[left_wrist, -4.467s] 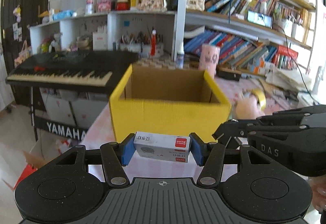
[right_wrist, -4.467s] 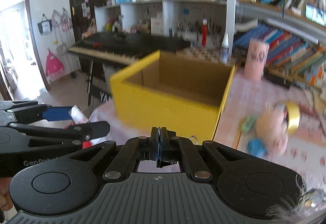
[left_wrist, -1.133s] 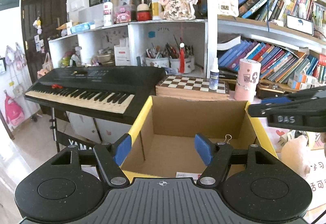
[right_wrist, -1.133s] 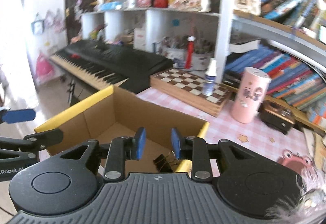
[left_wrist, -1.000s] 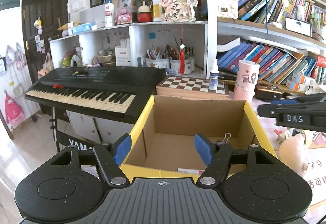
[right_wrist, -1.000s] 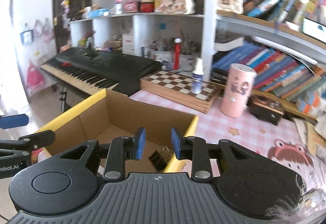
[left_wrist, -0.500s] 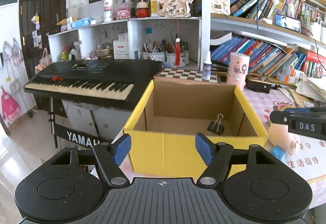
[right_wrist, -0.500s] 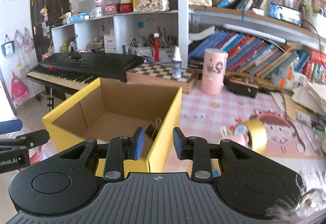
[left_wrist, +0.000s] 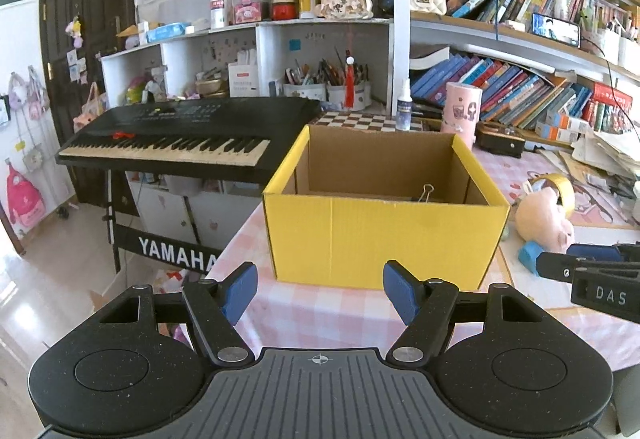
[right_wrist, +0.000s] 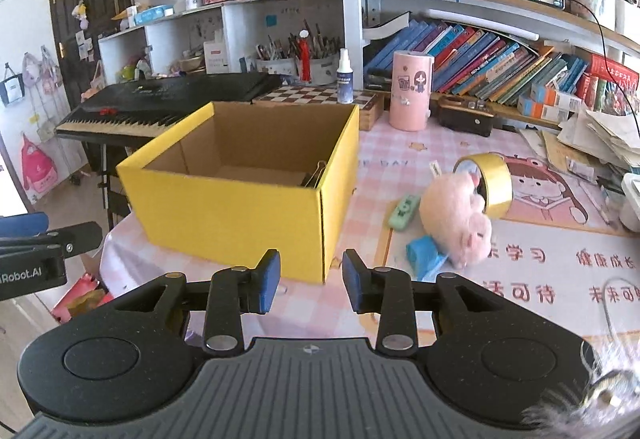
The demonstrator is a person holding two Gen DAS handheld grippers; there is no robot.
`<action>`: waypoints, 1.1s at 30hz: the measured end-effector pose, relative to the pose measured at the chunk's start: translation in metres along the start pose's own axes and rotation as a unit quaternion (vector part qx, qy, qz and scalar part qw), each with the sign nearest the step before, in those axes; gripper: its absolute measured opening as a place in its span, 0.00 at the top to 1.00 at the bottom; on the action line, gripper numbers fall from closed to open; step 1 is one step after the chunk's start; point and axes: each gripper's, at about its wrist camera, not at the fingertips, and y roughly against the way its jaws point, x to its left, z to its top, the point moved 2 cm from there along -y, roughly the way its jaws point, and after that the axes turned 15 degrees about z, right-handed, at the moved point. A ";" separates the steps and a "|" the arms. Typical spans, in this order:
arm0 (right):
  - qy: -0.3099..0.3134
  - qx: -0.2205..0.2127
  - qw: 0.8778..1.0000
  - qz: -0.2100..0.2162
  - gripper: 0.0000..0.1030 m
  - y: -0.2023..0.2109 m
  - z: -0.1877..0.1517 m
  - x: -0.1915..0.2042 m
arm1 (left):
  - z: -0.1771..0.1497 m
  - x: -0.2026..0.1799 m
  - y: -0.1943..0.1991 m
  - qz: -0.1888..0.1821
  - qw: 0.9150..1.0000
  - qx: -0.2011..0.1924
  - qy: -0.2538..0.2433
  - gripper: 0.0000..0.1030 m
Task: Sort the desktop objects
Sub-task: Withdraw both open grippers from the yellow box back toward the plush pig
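Note:
A yellow cardboard box [left_wrist: 384,239] [right_wrist: 236,215] stands open on the pink checked table. A binder clip [left_wrist: 426,192] [right_wrist: 316,173] pokes up inside it near its right wall. My left gripper [left_wrist: 320,289] is open and empty, in front of the box. My right gripper [right_wrist: 310,279] is open and empty, in front of the box's right corner. On the table right of the box lie a pink plush pig [right_wrist: 456,215], a yellow tape roll [right_wrist: 490,183], a green eraser [right_wrist: 404,211] and a blue object [right_wrist: 424,253].
A black keyboard [left_wrist: 180,139] stands left of the table. A chessboard [right_wrist: 316,95], spray bottle [right_wrist: 344,77] and pink cylinder [right_wrist: 412,95] sit behind the box. Bookshelves [right_wrist: 500,63] line the back. Papers [right_wrist: 600,143] pile at the right. The table edge [left_wrist: 236,239] is at the left.
Both grippers pulled back and down from over the box, so it now sits farther ahead. The small white box held earlier by the left gripper is gone from its jaws.

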 end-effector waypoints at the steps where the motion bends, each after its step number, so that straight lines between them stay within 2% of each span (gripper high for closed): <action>1: 0.000 0.001 1.000 0.000 0.67 0.002 -0.002 0.002 | -0.002 0.001 0.002 0.000 1.000 0.001 0.000 0.31; 14: 0.007 0.017 1.000 0.002 0.63 0.021 -0.033 0.017 | -0.028 0.000 0.023 -0.003 1.000 0.013 -0.014 0.30; 18: 0.008 0.024 1.000 0.002 0.61 0.026 -0.042 0.019 | -0.037 -0.004 0.028 -0.005 1.000 0.015 -0.021 0.24; 33: -0.026 0.047 0.998 -0.038 0.53 0.044 -0.070 0.004 | -0.049 -0.035 0.036 -0.053 0.996 0.027 -0.068 0.24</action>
